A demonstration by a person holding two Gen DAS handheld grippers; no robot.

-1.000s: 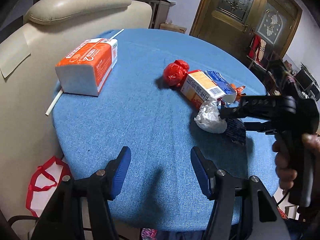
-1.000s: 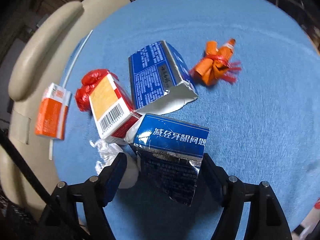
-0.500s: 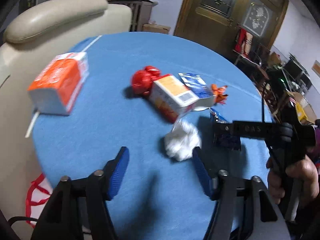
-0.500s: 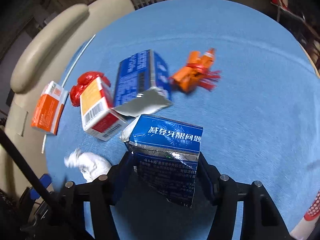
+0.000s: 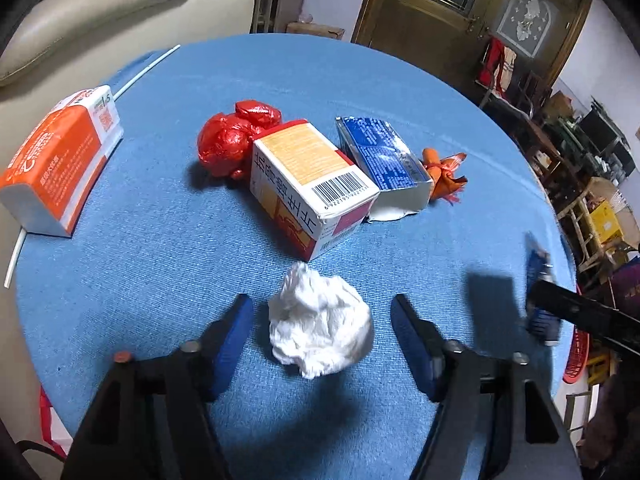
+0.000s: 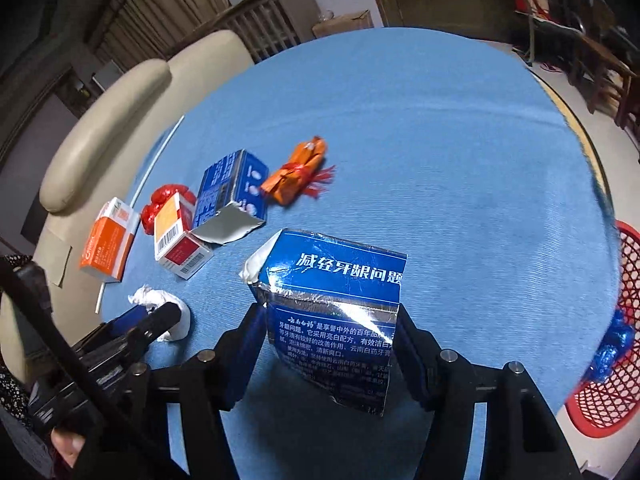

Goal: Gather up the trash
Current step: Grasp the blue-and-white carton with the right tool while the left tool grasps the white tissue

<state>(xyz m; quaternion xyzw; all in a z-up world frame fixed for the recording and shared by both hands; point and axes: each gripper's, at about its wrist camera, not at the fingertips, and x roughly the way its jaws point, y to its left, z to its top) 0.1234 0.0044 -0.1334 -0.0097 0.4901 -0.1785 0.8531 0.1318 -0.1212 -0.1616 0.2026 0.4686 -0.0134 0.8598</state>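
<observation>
Left gripper (image 5: 322, 330) jaws wide open, straddling crumpled tissue (image 5: 320, 320); wad dead centre between pads, at 12 o'clock, roundish, no clear long axis.

Right gripper (image 6: 326, 344) clamped on torn blue carton piece (image 6: 332, 312), long axis upright, torn edge down.

Red basket (image 6: 612, 380) at 3 o'clock, off table (image 6: 440, 140) edge, nearer right hand.

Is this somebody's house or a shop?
Most likely a home's living or dining room: a cream sofa sits beside the round blue-clothed table, and there's a wooden door with patterned glass.
</observation>
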